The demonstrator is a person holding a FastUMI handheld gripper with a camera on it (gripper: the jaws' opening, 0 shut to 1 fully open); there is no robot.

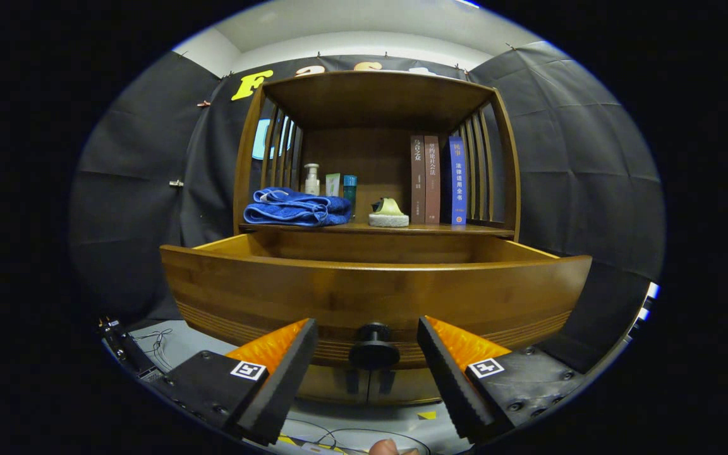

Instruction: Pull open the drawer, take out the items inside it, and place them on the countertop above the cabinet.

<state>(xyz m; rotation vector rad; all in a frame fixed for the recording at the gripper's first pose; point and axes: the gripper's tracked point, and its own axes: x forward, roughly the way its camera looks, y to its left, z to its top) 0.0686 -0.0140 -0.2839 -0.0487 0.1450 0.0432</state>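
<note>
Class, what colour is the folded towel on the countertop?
Blue, seen in the gripper view: the towel lies left of the books.

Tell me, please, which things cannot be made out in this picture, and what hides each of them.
- Drawer contents, gripper view: the tall front panel hides the inside, so the items cannot be told.
- Back row behind the blue towel: the bottles are too small to identify.
- Tongs: open, with the knob between them; whether either finger touches it is unclear.
</note>
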